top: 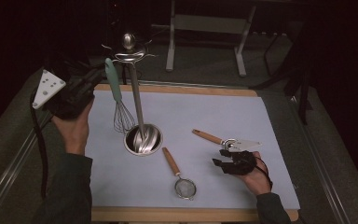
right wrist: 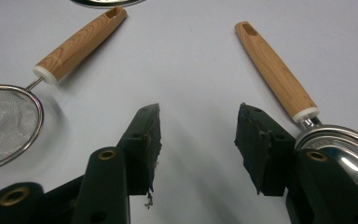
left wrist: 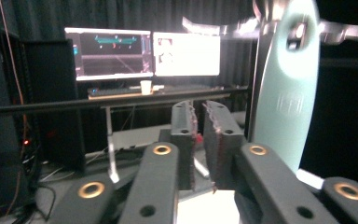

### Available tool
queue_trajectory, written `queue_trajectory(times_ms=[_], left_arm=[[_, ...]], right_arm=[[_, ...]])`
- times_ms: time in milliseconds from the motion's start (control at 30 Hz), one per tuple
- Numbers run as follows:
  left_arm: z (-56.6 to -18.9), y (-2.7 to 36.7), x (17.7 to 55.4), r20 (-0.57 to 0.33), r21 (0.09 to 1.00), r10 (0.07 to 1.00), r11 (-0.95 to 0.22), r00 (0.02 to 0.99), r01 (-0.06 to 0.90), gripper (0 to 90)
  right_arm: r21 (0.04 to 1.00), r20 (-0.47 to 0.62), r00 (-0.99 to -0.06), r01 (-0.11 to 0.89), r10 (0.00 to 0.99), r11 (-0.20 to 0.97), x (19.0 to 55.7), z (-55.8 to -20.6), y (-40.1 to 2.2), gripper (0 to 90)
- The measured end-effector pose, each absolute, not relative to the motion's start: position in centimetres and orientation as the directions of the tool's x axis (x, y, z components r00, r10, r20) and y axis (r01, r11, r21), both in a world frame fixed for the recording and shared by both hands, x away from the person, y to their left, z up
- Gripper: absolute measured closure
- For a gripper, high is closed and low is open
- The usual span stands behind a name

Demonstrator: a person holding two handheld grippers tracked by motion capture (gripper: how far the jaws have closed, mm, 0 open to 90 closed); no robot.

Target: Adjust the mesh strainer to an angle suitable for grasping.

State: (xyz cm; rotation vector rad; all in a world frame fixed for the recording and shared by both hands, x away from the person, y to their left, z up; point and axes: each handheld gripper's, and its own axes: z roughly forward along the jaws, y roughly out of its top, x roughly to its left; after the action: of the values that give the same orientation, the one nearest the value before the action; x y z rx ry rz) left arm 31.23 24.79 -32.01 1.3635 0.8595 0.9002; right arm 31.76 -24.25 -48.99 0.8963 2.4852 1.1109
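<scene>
A whisk with a mint-green handle hangs from a hook on the metal utensil stand at the bench's far left. The left claw sits just beside the handle, slightly parted, gripping nothing. Backing it off level should avoid knocking the whisk loose (it looks free to swing). The right claw rests released between a strainer and a ladle.
</scene>
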Motion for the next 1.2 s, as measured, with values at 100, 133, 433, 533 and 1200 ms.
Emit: queue_trajectory(times_ms=[100,133,433,533,1200], left_arm=[[-33.5,25.5,31.2,-0.014,1.000,0.912,0.014,0.410,0.005,79.0],[-33.5,25.5,31.2,-0.014,1.000,0.912,0.014,0.410,0.005,78.2],[-38.5,27.2,30.2,-0.081,0.995,0.915,0.052,0.395,0.084,73.8],[-40.5,27.4,29.8,-0.099,0.991,0.916,0.054,0.389,0.125,72.8],[-50.2,27.0,27.4,-0.143,0.949,0.911,0.015,0.386,0.315,68.6]], right_arm=[[0.747,0.004,-0.773,0.424,0.634,0.513,31.6,-48.8,-24.0,49.3],[0.747,0.004,-0.773,0.424,0.634,0.513,31.6,-48.8,-24.0,49.3],[0.742,0.010,-0.773,0.431,0.634,0.514,31.7,-49.0,-23.4,49.0],[0.737,0.014,-0.774,0.435,0.633,0.517,31.6,-48.9,-23.3,48.8],[0.687,0.025,-0.822,0.427,0.568,0.588,31.6,-49.7,-20.1,48.6]])
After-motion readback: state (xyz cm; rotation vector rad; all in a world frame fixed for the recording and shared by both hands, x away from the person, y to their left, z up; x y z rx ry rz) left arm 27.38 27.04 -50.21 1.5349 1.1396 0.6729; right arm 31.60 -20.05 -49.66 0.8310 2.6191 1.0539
